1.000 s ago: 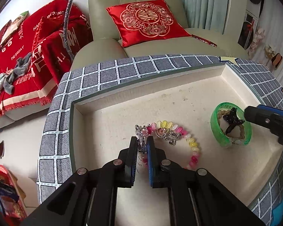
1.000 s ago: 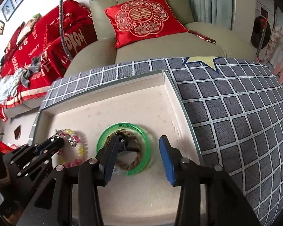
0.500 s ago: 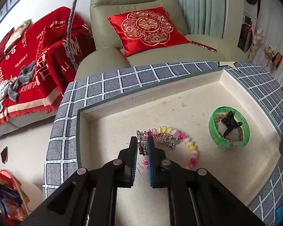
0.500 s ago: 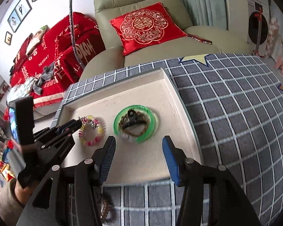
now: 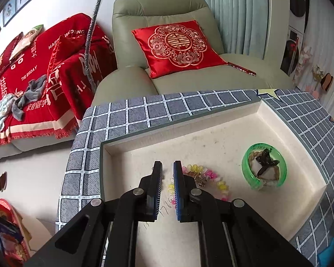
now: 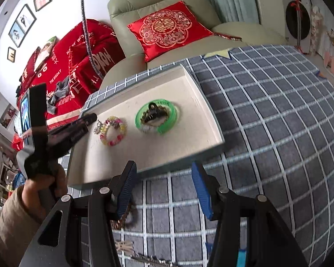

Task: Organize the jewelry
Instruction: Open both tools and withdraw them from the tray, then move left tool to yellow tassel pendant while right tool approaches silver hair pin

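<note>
A shallow cream tray (image 5: 211, 111) (image 6: 202, 138) lies on a grey checked cloth. In it lie a pink-and-yellow bead bracelet (image 5: 209, 178) (image 6: 113, 131) with metal charms, and a green bangle (image 5: 263, 170) (image 6: 158, 118) with a black hair claw (image 5: 266, 161) (image 6: 153, 113) inside it. My left gripper (image 5: 167, 169) is slightly open and empty, at the bracelet's left end. It shows in the right wrist view (image 6: 89, 118). My right gripper (image 6: 163, 173) is wide open and empty, above the cloth in front of the tray. A brown bead bracelet (image 6: 124, 219) lies under its left finger.
More small jewelry (image 6: 124, 247) and a metal chain (image 6: 149, 261) lie on the cloth (image 6: 267, 122) near the front. A green armchair with a red cushion (image 5: 178, 44) stands behind the table. A red-covered sofa (image 5: 22, 77) is at the left.
My left gripper has let go of the bead bracelet's charm and opened a little. My right gripper has pulled back out of the tray to over the cloth in front.
</note>
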Motion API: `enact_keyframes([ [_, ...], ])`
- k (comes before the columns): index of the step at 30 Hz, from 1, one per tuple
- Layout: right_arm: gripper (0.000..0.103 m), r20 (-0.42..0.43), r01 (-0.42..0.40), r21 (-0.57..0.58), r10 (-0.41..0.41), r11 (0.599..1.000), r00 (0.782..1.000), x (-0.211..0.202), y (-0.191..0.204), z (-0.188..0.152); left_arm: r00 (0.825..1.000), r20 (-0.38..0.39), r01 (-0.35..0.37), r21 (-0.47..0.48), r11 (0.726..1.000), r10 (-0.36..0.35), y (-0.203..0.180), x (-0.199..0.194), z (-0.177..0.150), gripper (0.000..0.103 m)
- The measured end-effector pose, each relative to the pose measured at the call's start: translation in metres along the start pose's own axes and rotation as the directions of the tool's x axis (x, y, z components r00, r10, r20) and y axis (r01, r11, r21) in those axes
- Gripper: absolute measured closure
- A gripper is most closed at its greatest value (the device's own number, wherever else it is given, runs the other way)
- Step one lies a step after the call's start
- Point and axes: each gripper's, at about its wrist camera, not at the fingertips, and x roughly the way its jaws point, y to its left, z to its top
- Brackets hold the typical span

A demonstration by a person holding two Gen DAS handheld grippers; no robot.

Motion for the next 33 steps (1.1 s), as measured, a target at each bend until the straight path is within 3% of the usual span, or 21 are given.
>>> enact_keyframes([
  [5,0.048,-0.011,0.001,0.014,-0.001,1.0,1.0,-0.001,-0.004,-0.008,1.0,0.003,0.004,-0.004,1.0,-0.004,0.0,-0.004,-0.001,0.078],
  [7,0.048,-0.007,0.003,0.007,-0.003,1.0,1.0,-0.003,-0.002,-0.01,1.0,0.013,-0.003,-0.007,1.0,0.003,0.0,-0.008,-0.001,0.02],
  [8,0.048,-0.005,0.005,0.003,-0.005,1.0,1.0,-0.004,-0.001,-0.011,0.999,0.023,-0.025,-0.017,1.0,0.025,0.001,-0.011,-0.001,0.0],
  [10,0.046,0.002,0.003,-0.004,-0.003,1.0,1.0,-0.007,0.002,-0.013,0.995,0.085,-0.044,-0.019,0.999,0.046,0.001,-0.024,-0.002,0.0],
  [12,0.04,0.015,-0.002,-0.012,0.002,1.0,1.0,-0.011,0.005,-0.015,0.996,0.088,-0.025,-0.002,1.0,0.025,-0.001,-0.03,-0.001,0.0],
  [14,0.014,0.037,-0.009,-0.021,0.01,1.0,0.999,-0.017,0.009,-0.017,0.995,0.095,-0.023,0.0,1.0,0.023,-0.003,-0.036,-0.002,0.0],
  [17,0.009,0.09,-0.036,-0.013,0.037,0.999,0.995,-0.03,0.012,-0.022,0.995,0.099,-0.019,0.002,1.0,0.019,-0.005,-0.046,-0.005,0.0],
  [19,0.0,0.122,-0.052,-0.012,0.053,0.999,0.991,-0.039,0.013,-0.025,0.995,0.099,-0.018,0.006,1.0,0.018,-0.005,-0.055,-0.009,0.0],
  [22,0.0,0.14,-0.05,-0.022,0.052,0.999,0.989,-0.048,0.017,-0.032,0.995,0.101,-0.005,0.008,1.0,0.005,-0.007,-0.071,-0.018,0.0],
  [33,0.0,0.06,-0.006,-0.007,0.006,1.0,0.998,-0.069,0.006,-0.061,0.996,0.083,0.029,0.041,0.999,-0.033,-0.01,-0.121,-0.067,0.0],
])
